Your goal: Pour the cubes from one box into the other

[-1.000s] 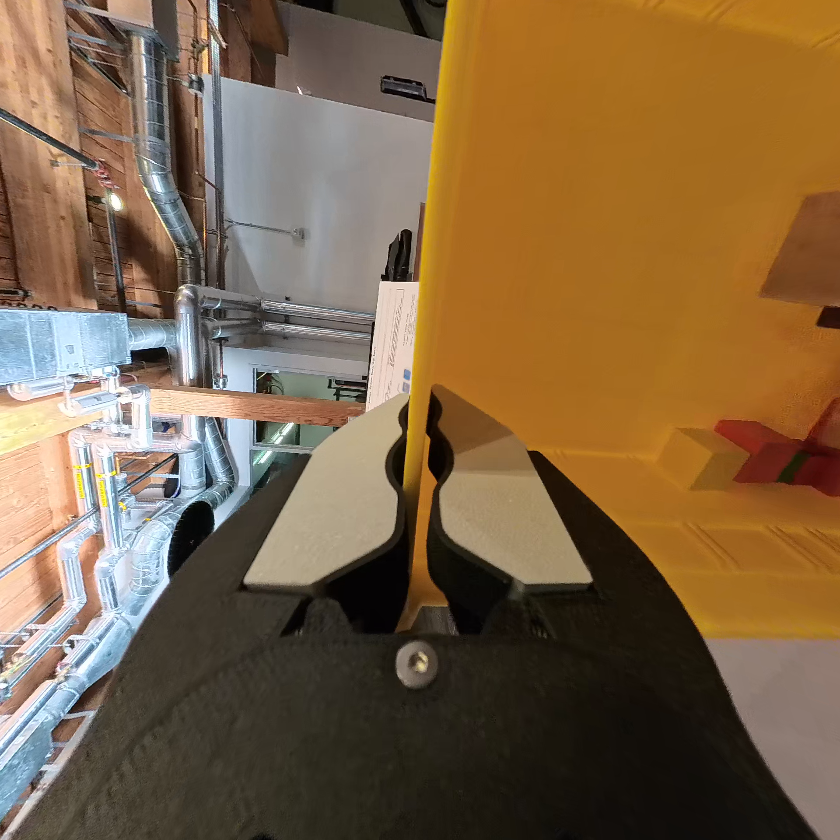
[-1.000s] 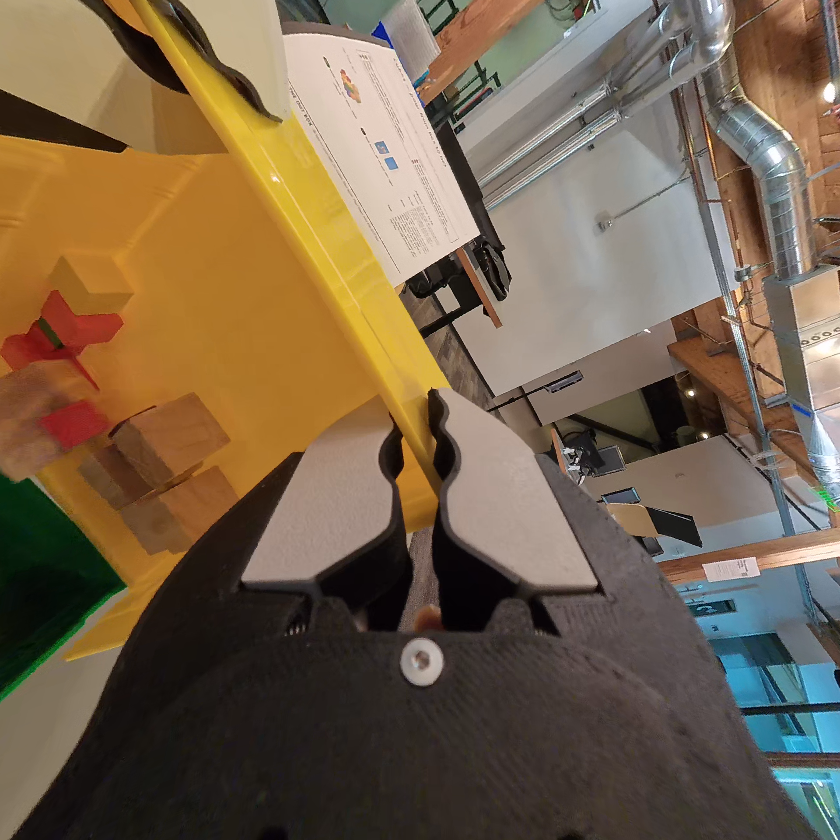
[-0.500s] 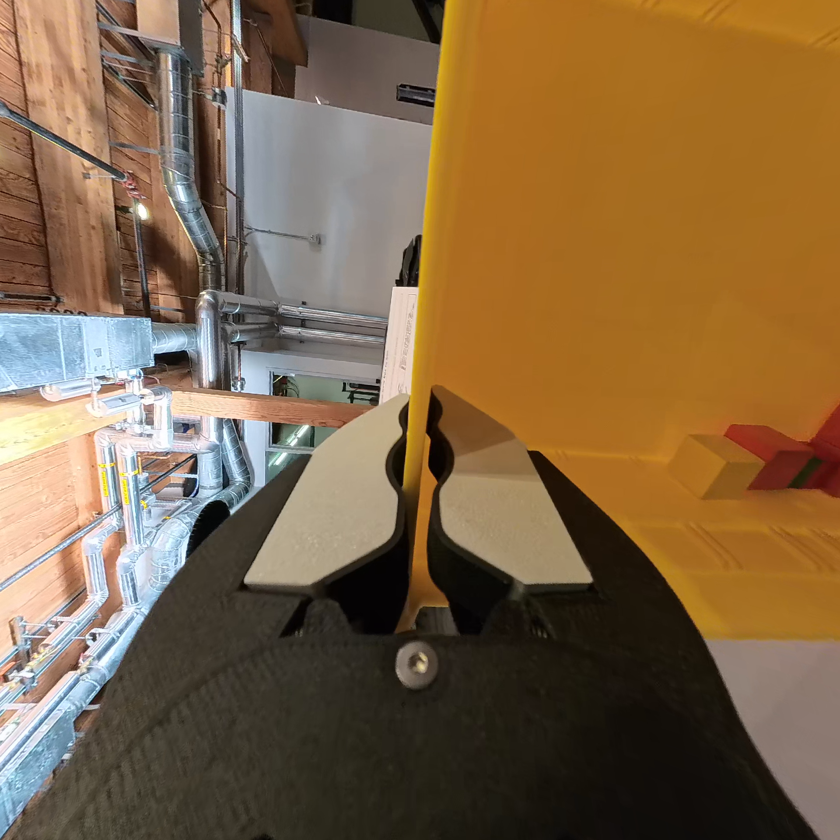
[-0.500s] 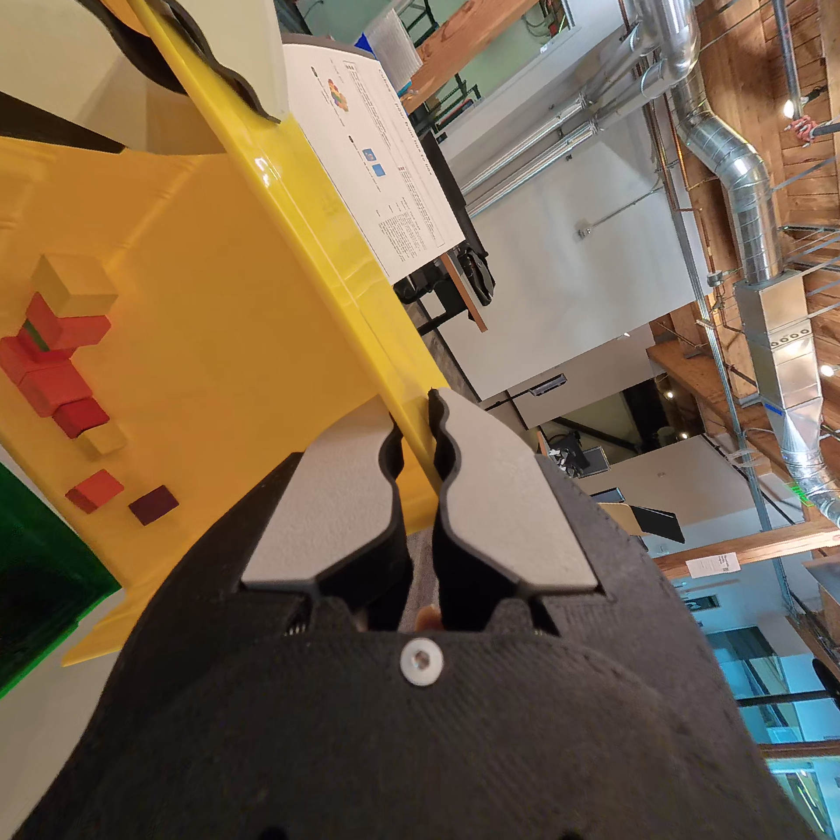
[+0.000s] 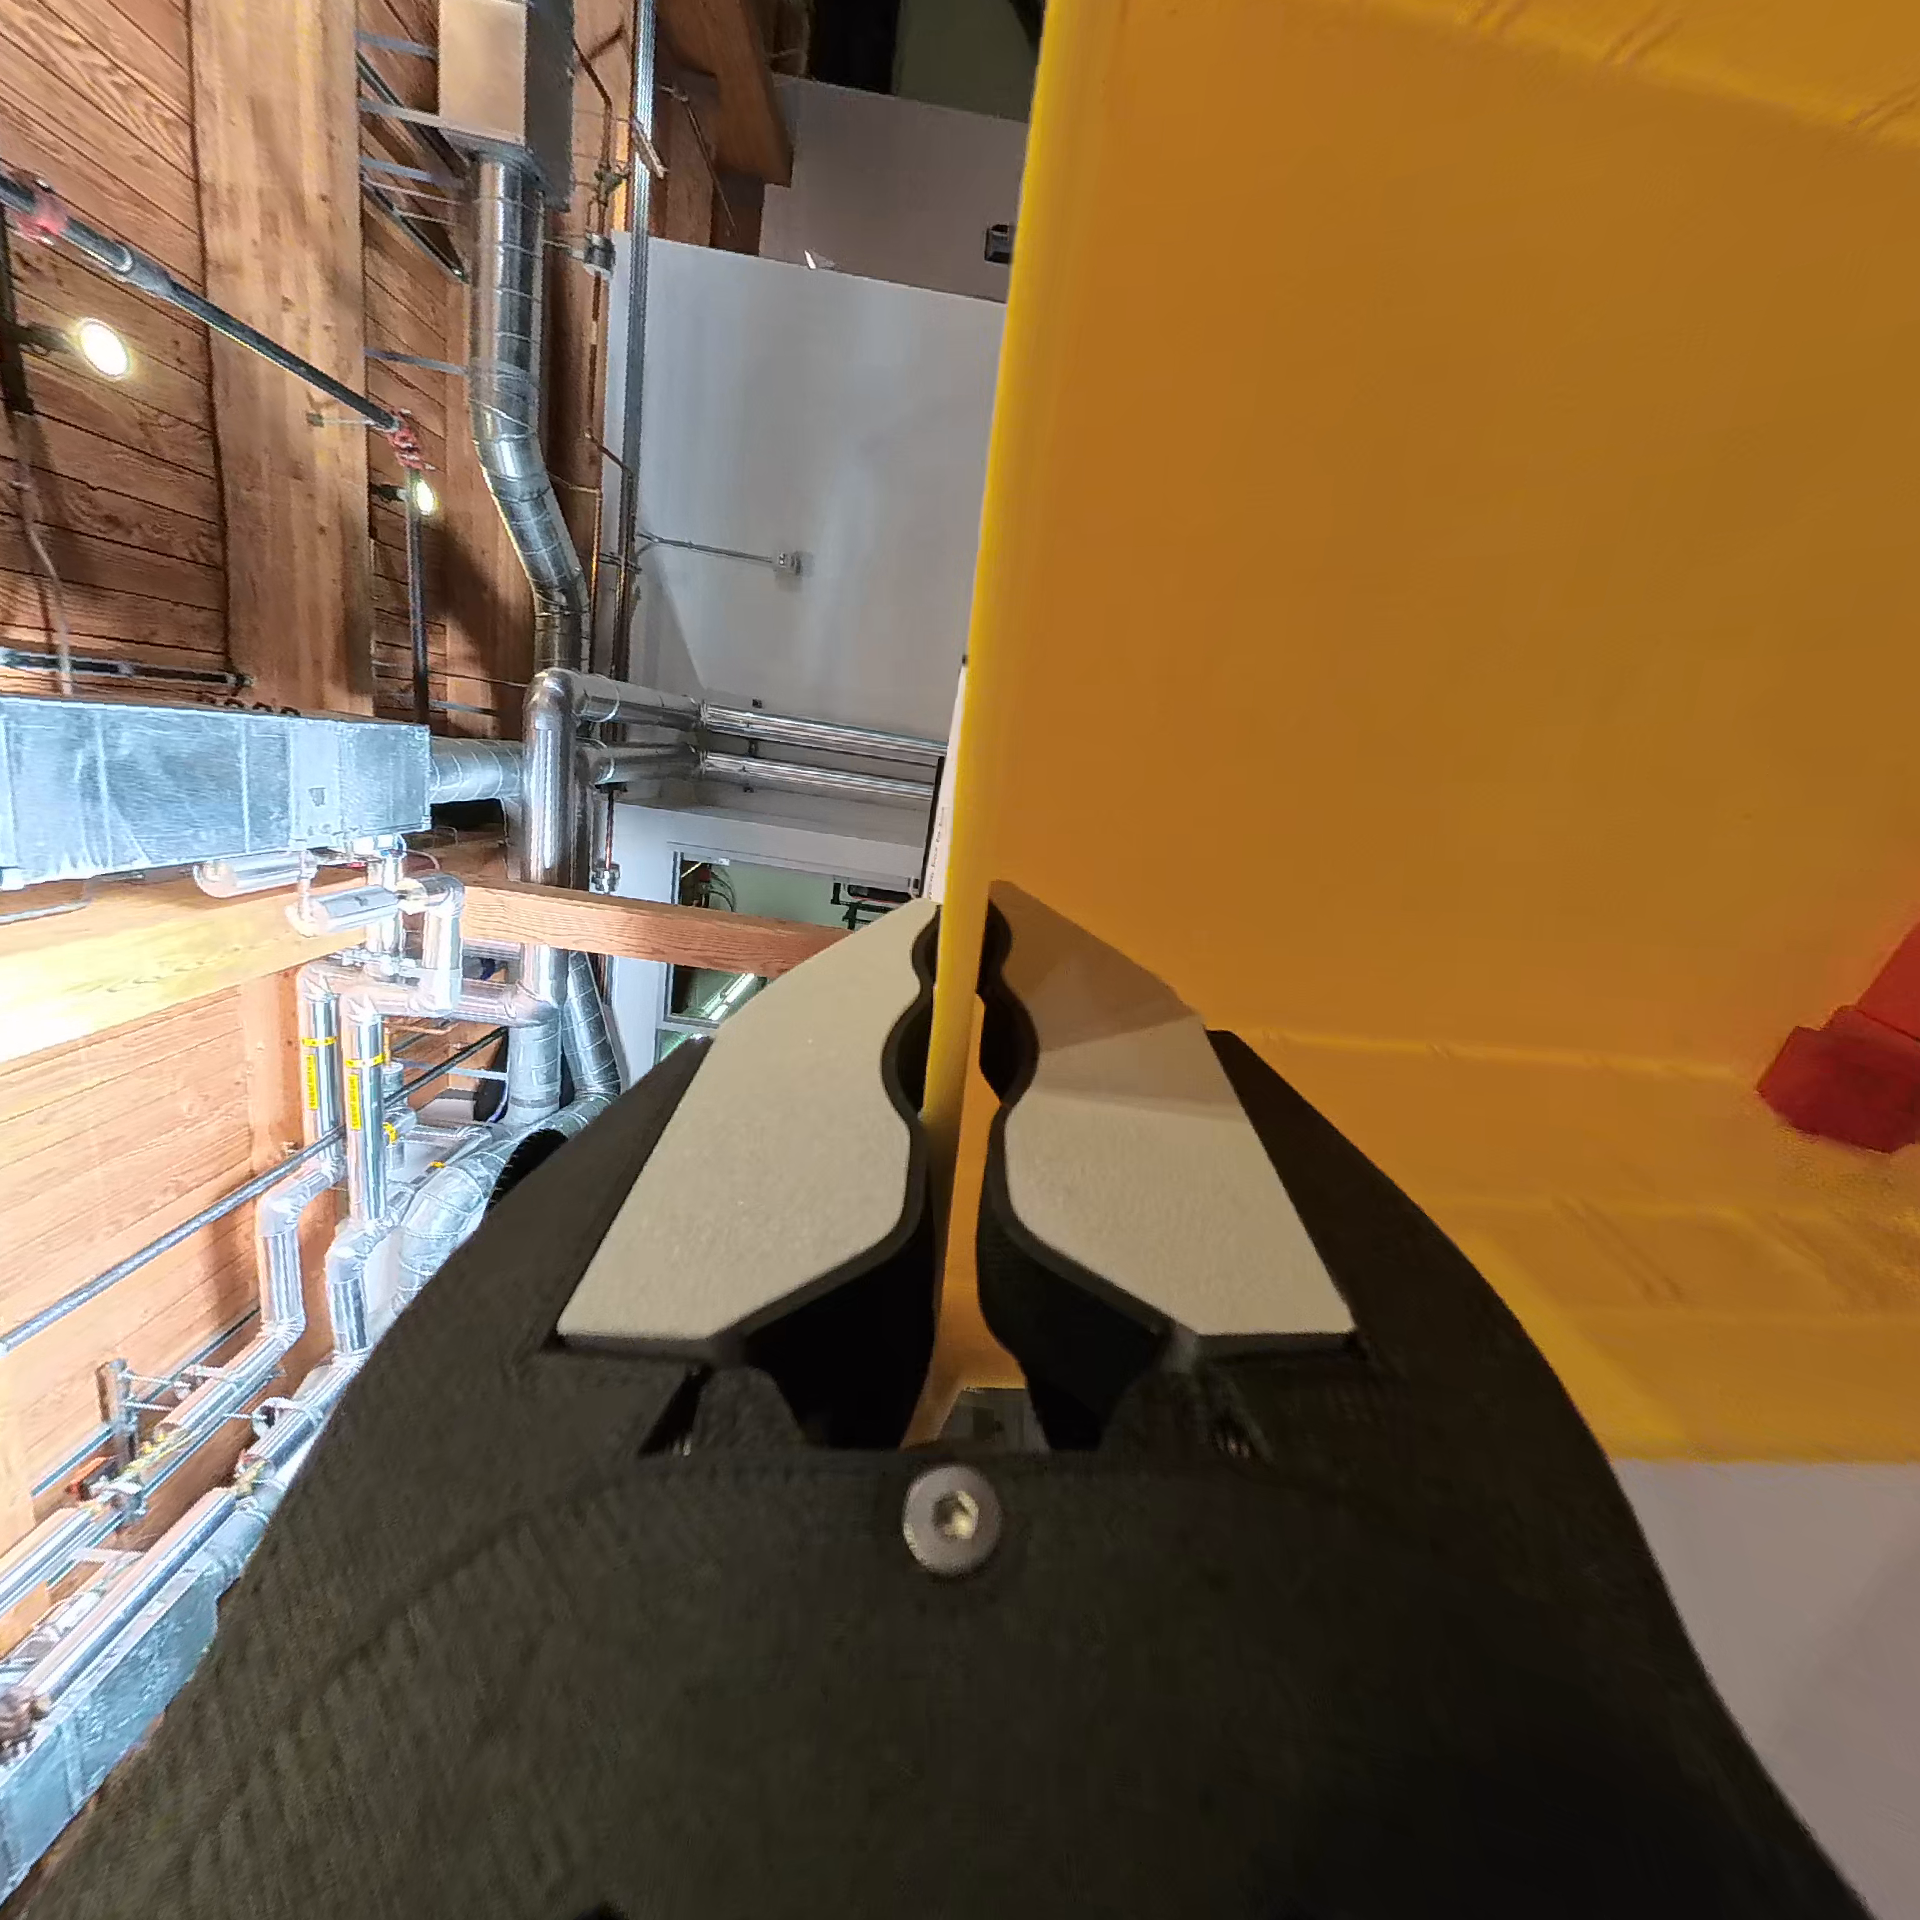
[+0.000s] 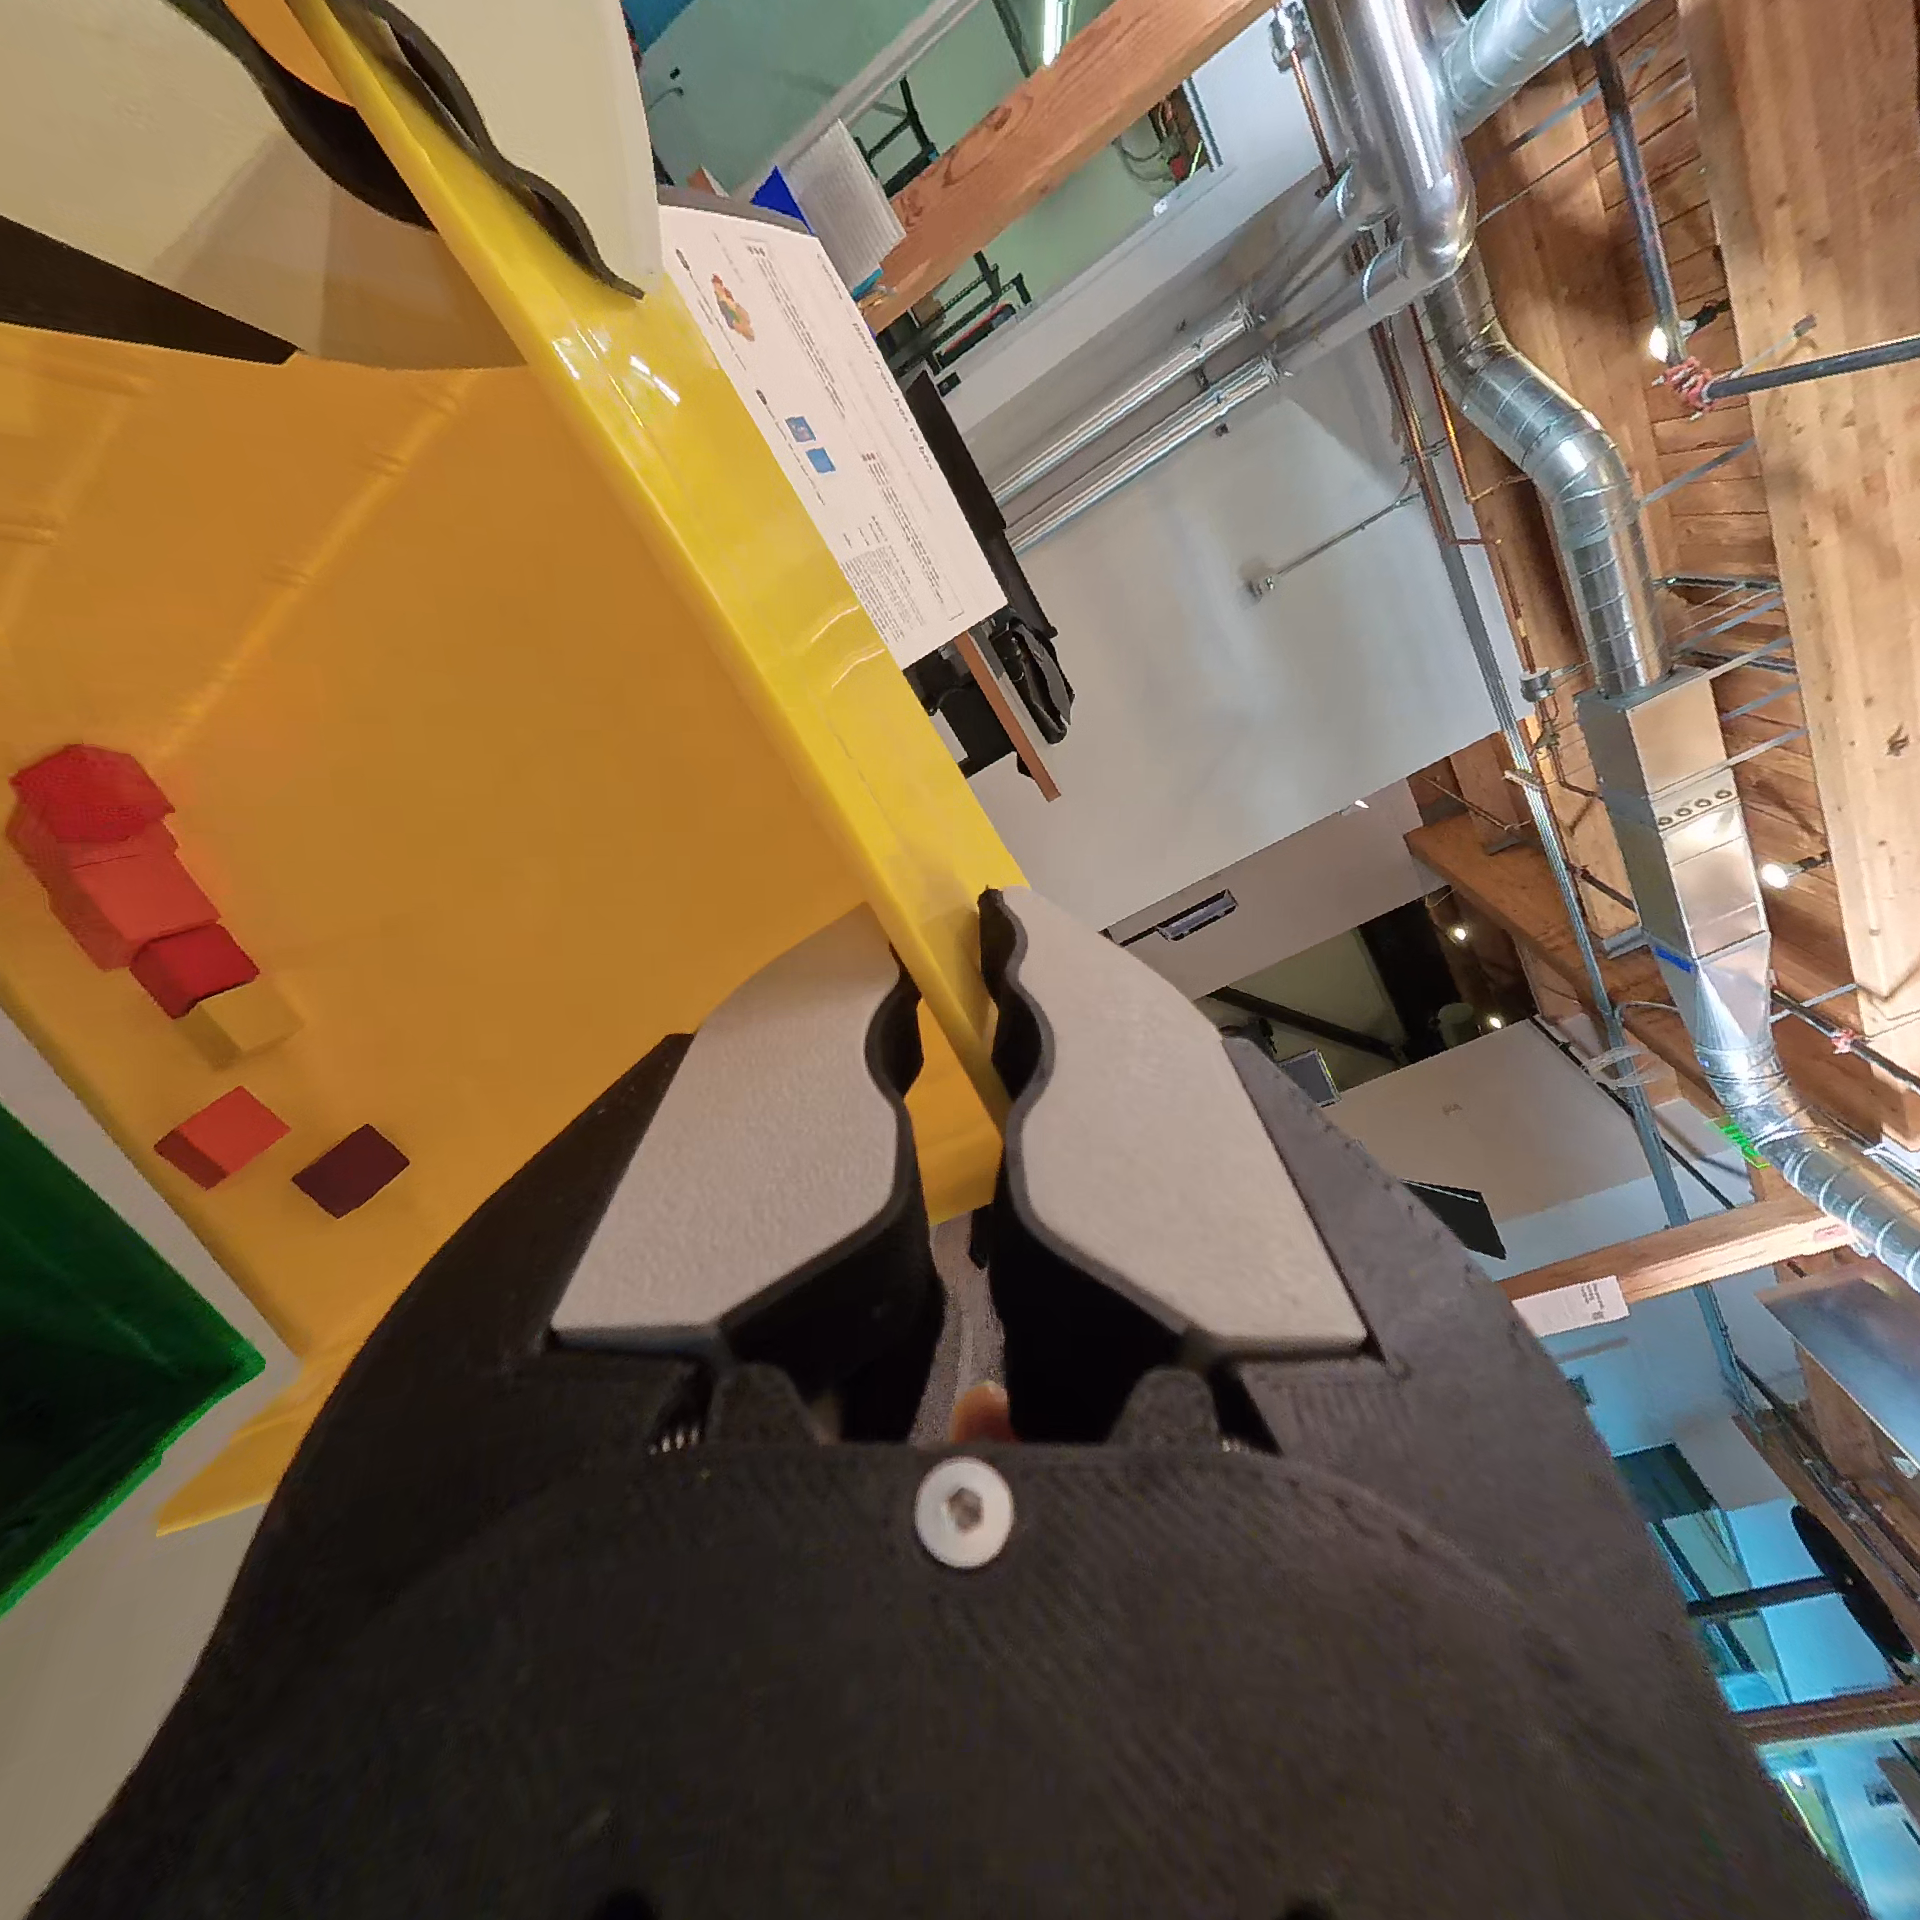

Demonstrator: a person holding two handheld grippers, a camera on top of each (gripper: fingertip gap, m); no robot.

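Both grippers are clamped on the yellow box (image 6: 436, 644), and it's tipped right over on its side, open mouth facing the lenses. The left gripper (image 5: 961, 925) has its fingers (image 5: 790, 1132) pinched narrow onto the thin yellow rim, one finger inside the wall, one outside. Same story on the other side: the right gripper (image 6: 951, 935) bites the opposite stretch of rim, its fingers (image 6: 1132, 1132) closed tight on the plastic edge. Up in the top left corner of the right wrist view, the left gripper shows again, holding that same rim farther along.

The box itself is glossy bright yellow plastic, smooth walls with faint moulded ridges near the base, and a flat flared lip running all around.

Now the cubes (image 6: 125, 873): a little column of red and orange ones stacked along the inner wall, a pale yellow cube (image 6: 249, 1023) just beneath them, then an orange cube (image 6: 223, 1132) and a dark maroon cube (image 6: 348, 1169) lying apart nearer the lip. From the left wrist view only a red cube (image 5: 1860, 1060) peeks in at the right edge.

Just below the yellow lip sits the green box (image 6: 94, 1351), dark translucent green, on the pale surface (image 6: 73, 1714).

Behind it all, a printed sheet (image 6: 831, 436), silver ducts (image 6: 1548, 447) and timber ceiling.
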